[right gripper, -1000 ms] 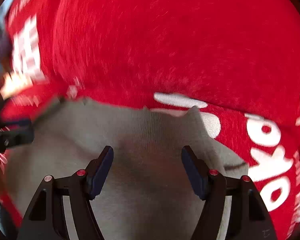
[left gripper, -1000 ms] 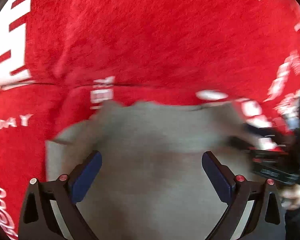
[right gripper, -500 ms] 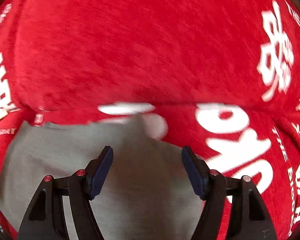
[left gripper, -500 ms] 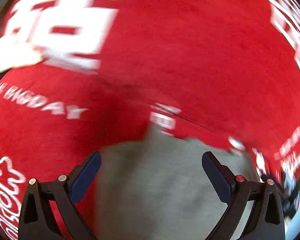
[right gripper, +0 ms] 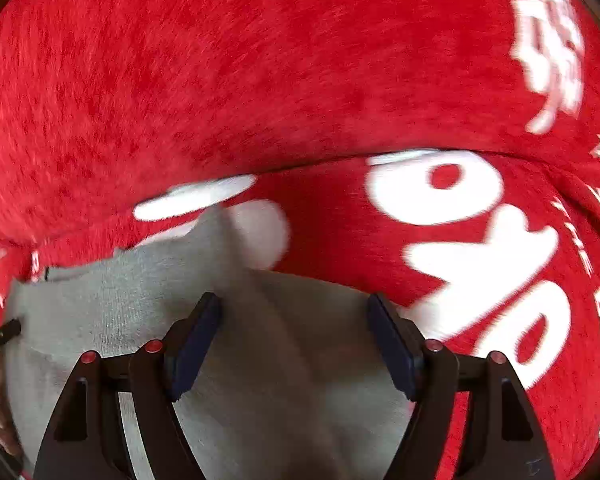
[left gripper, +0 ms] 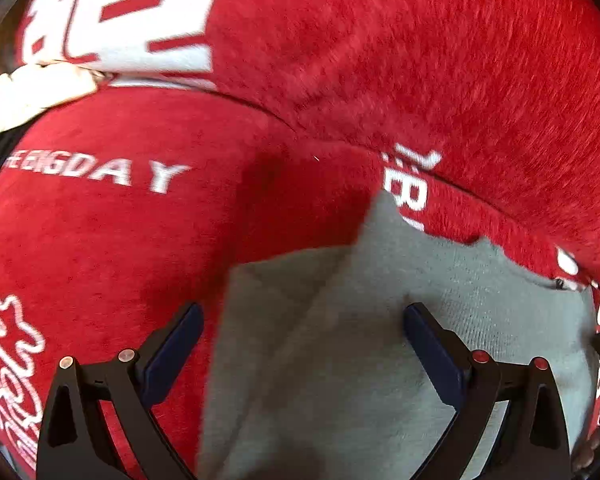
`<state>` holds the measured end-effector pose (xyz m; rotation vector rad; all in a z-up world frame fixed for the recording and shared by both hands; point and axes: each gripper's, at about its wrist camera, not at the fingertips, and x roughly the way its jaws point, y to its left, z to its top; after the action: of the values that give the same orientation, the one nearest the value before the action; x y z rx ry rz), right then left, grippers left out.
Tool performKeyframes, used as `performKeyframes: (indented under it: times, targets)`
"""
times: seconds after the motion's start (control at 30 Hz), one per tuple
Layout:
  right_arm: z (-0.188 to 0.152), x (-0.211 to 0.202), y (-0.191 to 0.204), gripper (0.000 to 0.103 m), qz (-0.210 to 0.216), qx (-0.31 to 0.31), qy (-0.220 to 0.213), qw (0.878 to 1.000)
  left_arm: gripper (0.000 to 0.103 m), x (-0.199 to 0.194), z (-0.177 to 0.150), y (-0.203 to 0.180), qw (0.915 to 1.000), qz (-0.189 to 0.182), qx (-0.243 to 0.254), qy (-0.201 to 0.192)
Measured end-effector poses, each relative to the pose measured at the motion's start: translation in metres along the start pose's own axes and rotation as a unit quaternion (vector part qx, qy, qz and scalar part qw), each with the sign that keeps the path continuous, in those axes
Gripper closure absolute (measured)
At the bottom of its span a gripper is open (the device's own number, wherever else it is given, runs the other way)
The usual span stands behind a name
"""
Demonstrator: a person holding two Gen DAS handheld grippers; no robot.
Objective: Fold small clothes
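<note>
A small grey knit garment (left gripper: 380,320) lies flat on a red plush blanket (left gripper: 140,240) with white lettering. My left gripper (left gripper: 300,344) is open and empty, hovering over the garment's left edge, where a folded flap shows. In the right wrist view the same garment (right gripper: 140,300) fills the lower left. My right gripper (right gripper: 294,340) is open and empty, over the garment's right part near its right edge. Neither gripper's fingers pinch the cloth.
The red blanket (right gripper: 300,80) covers a sofa seat and back cushion, with a seam just beyond the garment. A pale cloth (left gripper: 32,92) sits at the far left. The other gripper's tip (right gripper: 0,336) shows at the left edge.
Both grippers stayed open. The left view shifted left, so the garment's left edge now lies between its fingers. The right view shifted right toward the garment's right edge.
</note>
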<state>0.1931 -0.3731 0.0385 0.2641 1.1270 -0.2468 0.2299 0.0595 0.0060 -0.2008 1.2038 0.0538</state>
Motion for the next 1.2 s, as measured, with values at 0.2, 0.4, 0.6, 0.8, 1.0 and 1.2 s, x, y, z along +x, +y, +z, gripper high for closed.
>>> performKeyframes:
  times: [0.2, 0.4, 0.6, 0.8, 1.0, 1.2]
  targets:
    - [-0.044, -0.04, 0.083, 0.024, 0.054, -0.109, -0.02, 0.992, 0.002, -0.051, -0.043, -0.046, 0.9957, -0.051, 0.067, -0.038]
    - [-0.064, -0.014, 0.095, 0.023, 0.039, -0.148, 0.005, 0.988, 0.002, -0.021, -0.052, -0.059, 0.9953, -0.001, 0.094, -0.023]
    - [-0.05, -0.013, -0.009, 0.021, -0.024, -0.031, 0.016, 0.999, 0.002, -0.018, -0.033, 0.02, 0.9999, -0.006, 0.008, 0.014]
    - [-0.081, -0.069, 0.006, 0.021, 0.005, -0.034, -0.039, 0.999, 0.002, -0.071, -0.067, 0.017, 0.9988, -0.028, -0.009, -0.039]
    - [-0.156, -0.086, 0.096, 0.021, 0.053, -0.177, -0.04, 0.982, 0.002, -0.085, -0.127, -0.045, 0.9906, -0.018, 0.115, -0.071]
    - [-0.167, -0.074, 0.051, 0.021, 0.049, -0.142, -0.041, 0.988, 0.001, -0.066, -0.144, 0.013, 0.9957, 0.013, 0.077, -0.05]
